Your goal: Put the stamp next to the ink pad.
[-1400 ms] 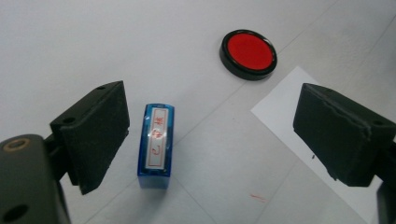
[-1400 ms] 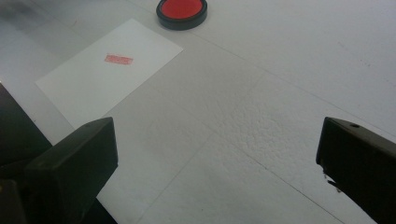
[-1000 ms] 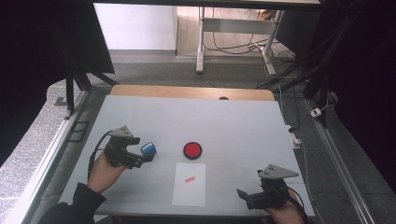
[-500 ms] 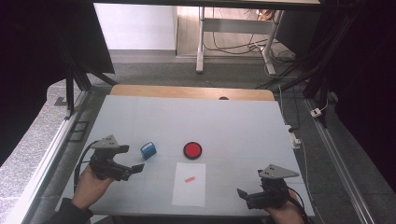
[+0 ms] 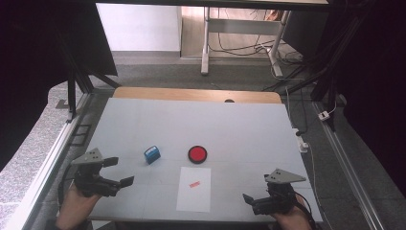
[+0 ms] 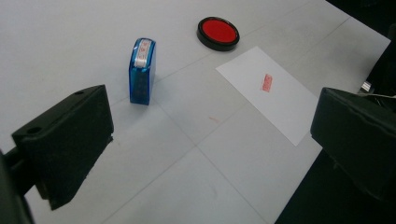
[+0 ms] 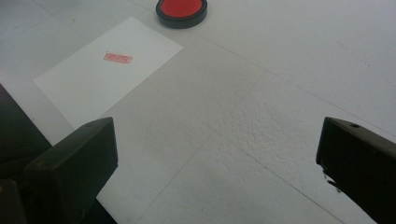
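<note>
In the left gripper view, our left gripper point(image 6: 205, 135) has its two black jaws spread wide with nothing between them; they have just been opening to that width. Beyond the gap, a small blue self-inking stamp point(image 6: 141, 71) stands on the table, free of the jaws and nearer the left one. Farther on sits a round red ink pad point(image 6: 218, 32) in a black case, and to its right lies a white sheet of paper point(image 6: 275, 100) bearing one small red stamped mark point(image 6: 267, 82).

In the high view, this gripper point(image 5: 117, 172) sits at the near left of the pale grey table point(image 5: 201, 120), with the stamp point(image 5: 152, 154) just beyond it, apart from it, and left of the ink pad point(image 5: 197, 154).

Our right gripper point(image 7: 217, 154) is also released, jaws wide and empty over bare table. Ahead of it lie the paper point(image 7: 93, 74) and, beyond that, the ink pad point(image 7: 181, 10). From above, it point(image 5: 251, 201) rests at the near right edge, well apart from the stamp.
</note>
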